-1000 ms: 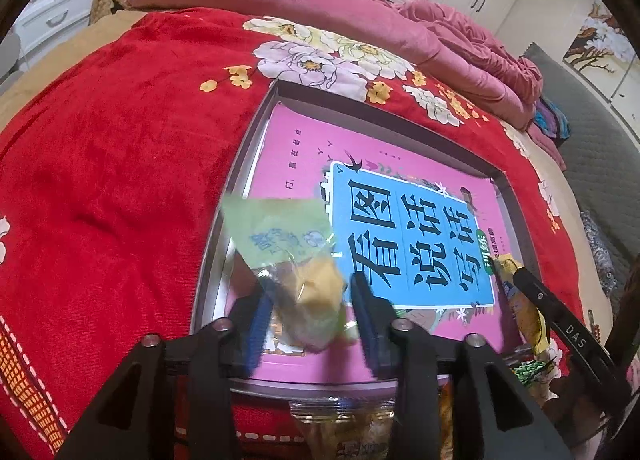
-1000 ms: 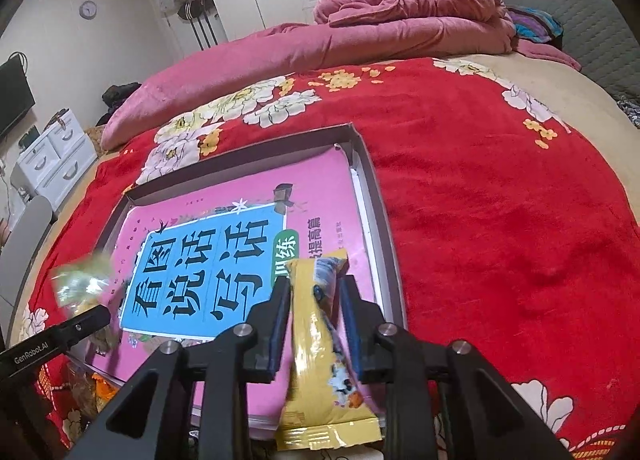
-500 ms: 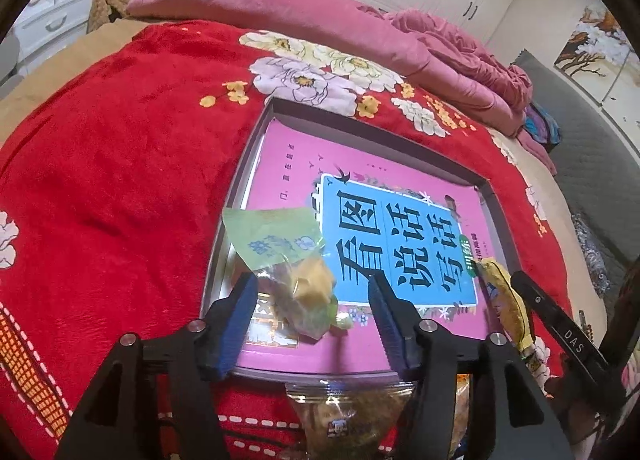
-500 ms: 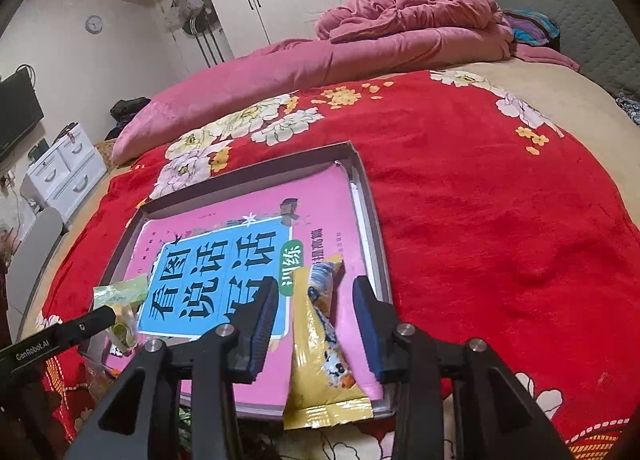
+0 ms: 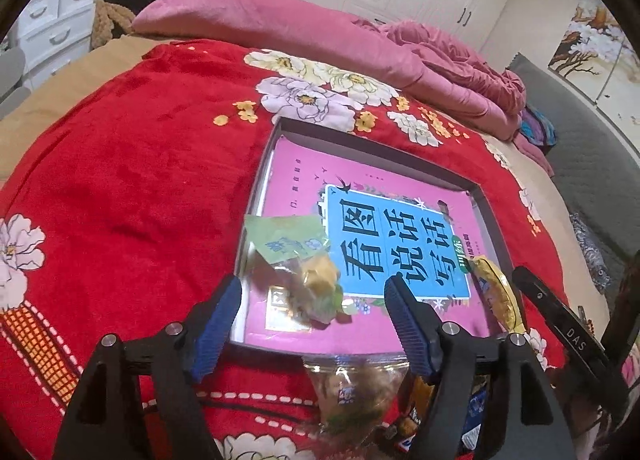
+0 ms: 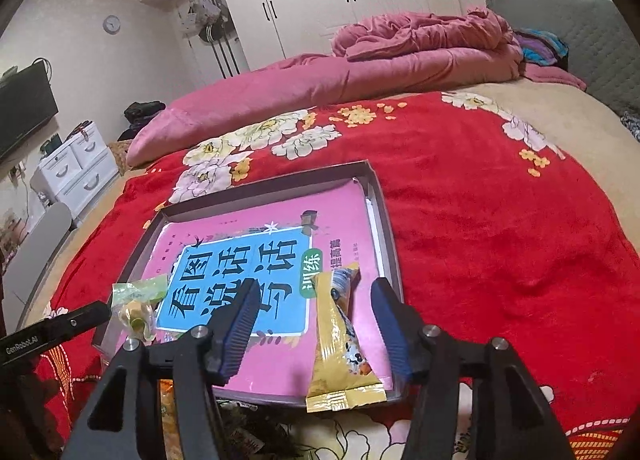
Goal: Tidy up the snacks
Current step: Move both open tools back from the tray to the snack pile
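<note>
Release is the step in hand: both tools are letting go of snacks just set into the shallow grey tray [image 5: 472, 188], which is lying on the red floral blanket [image 5: 132, 188] of the bed and carrying a pink picture book [image 6: 272, 260].

The left tool [image 5: 314, 310] has just been opening its jaws; they are standing wide now, pads clear of the green-topped clear snack bag [image 5: 300, 260]. That bag is resting on the book at the tray's near left corner, roughly 12 o'clock from the tool and between its blue pads without touching them.

The right tool [image 6: 314, 320] has likewise just been opening, and its pads are standing apart on either side of the yellow snack packet [image 6: 340, 340], gripping nothing. The packet is lying lengthwise along the tray's right side, its lower end hanging over the near rim.

More wrapped snacks [image 5: 352, 392] are waiting in a loose heap on the blanket at 6 o'clock, just under both tools, outside the tray.

Judging from this, two pieces are placed and the pile is not yet cleared. The next move is probably calling for each tool to back away without dragging its snack, then dip toward 6 o'clock for another. The yellow packet's overhang looks like the weak point; it may be needing a nudge toward 12 o'clock.
</note>
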`<move>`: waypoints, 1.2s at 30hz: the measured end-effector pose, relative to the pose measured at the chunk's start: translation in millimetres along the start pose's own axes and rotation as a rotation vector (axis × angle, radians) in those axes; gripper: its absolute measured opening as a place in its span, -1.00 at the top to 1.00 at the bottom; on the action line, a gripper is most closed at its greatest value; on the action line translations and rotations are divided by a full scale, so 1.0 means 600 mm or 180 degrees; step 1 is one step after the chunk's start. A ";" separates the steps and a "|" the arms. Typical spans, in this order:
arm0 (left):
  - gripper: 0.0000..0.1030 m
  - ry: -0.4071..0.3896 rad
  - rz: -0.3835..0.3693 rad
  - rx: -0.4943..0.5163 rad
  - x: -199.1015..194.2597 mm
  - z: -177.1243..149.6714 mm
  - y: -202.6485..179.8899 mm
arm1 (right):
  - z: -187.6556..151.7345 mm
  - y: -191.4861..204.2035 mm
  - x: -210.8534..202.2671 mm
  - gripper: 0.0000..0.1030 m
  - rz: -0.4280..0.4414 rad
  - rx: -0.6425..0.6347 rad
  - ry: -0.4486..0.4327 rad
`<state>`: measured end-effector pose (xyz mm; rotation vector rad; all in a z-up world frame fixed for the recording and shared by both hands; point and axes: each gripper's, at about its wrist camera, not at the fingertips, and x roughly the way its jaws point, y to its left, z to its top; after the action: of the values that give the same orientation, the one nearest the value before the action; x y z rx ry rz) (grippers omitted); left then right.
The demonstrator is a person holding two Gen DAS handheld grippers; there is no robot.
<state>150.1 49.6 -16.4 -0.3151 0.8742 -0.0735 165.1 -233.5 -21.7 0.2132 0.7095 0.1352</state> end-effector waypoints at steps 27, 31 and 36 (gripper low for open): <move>-0.48 0.0159 0.0058 0.0124 -0.027 -0.040 -0.007 | -0.033 0.009 -0.048 -0.32 -0.0023 -0.0046 0.0016; -0.48 0.0187 0.0073 0.0155 -0.032 -0.049 -0.007 | -0.043 0.013 -0.058 -0.32 -0.0012 -0.0069 0.0046; -0.48 0.0223 0.0099 0.0195 -0.041 -0.061 -0.006 | -0.058 0.023 -0.077 -0.32 0.0007 -0.0126 0.0054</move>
<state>106.5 41.9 -19.3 -0.2428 0.9442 -0.0826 107.2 -224.2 -14.9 0.1751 0.7230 0.1531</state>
